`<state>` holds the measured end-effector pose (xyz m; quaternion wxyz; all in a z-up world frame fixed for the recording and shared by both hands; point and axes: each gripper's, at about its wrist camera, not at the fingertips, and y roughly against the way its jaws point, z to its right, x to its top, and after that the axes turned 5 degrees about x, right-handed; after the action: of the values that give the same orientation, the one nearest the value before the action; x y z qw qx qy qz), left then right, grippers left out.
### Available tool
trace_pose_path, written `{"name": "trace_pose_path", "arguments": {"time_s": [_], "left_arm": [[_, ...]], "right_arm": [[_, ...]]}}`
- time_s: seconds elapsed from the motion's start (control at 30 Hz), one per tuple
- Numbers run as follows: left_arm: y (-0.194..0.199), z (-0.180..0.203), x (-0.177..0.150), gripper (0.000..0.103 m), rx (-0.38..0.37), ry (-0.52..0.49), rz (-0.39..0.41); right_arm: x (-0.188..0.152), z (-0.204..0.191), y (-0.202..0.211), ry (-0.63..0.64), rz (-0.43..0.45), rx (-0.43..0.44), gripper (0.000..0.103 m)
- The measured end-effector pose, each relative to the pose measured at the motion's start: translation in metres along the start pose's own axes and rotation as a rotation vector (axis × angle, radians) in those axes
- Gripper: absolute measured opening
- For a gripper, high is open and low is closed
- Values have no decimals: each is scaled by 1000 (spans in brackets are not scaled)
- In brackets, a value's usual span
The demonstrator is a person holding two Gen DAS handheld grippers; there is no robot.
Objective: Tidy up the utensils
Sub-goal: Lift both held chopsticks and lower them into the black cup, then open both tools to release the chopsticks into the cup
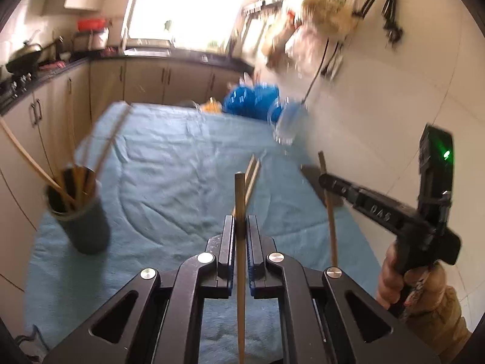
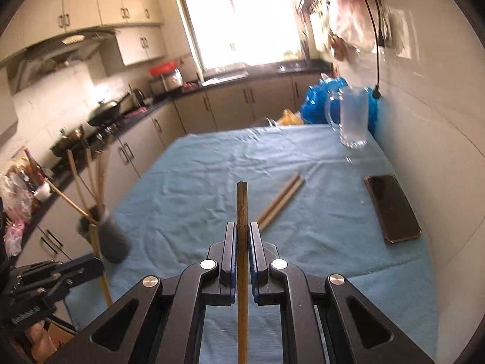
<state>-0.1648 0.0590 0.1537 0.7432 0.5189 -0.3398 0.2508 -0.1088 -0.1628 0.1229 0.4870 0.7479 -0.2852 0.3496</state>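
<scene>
Surface: blue cloth [image 2: 212, 163] covers our table; wall along its right edge.
Left gripper [image 1: 241, 227]: clamped on a chopstick [image 1: 239, 200].
Right gripper [image 2: 242, 233]: clamped on another chopstick [image 2: 242, 200].
Holder: dark cup [image 2: 113, 239] of chopsticks near left edge.
Loose pair [image 2: 280, 201]: mid-cloth.
Phone [image 2: 392, 207]: right edge.
Glass mug [image 2: 351, 118]: far right corner.

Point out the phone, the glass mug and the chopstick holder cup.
phone [image 2: 392, 209], right wrist view, middle of its dark screen.
glass mug [image 2: 353, 115], right wrist view, middle of its body.
chopstick holder cup [image 1: 86, 224], left wrist view, its outer wall.
</scene>
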Motion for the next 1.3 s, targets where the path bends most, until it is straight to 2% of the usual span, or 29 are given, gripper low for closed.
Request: {"name": "trace_pose_path", "arguments": {"time_s": [0.2,0.43,0.6,0.77,0.87,0.97,1.07,1.3], "left_arm": [[50,-25,8,6,-2,60,112],[102,-61,32,6,6,120,224],[137,-88,56,6,64,129,318],[156,-119,84,6,142,145,412],[151,-135,100,6,189,150,441],[132,-154,114,6,197,170,421],[108,-166,121,6,237,178,402],[59,-192,121,6,240,219,328]], "right_arm": [[4,-34,16,34,70,54,8],[35,-86,17,46,154,163,8],[66,-130,-1,46,203,261,8],[91,-176,-29,41,254,333,8],[104,-199,-49,31,291,354,8],[111,-215,-70,28,339,331,8],[114,-227,-95,21,367,304,8],[106,-232,-143,40,354,226,8]]}}
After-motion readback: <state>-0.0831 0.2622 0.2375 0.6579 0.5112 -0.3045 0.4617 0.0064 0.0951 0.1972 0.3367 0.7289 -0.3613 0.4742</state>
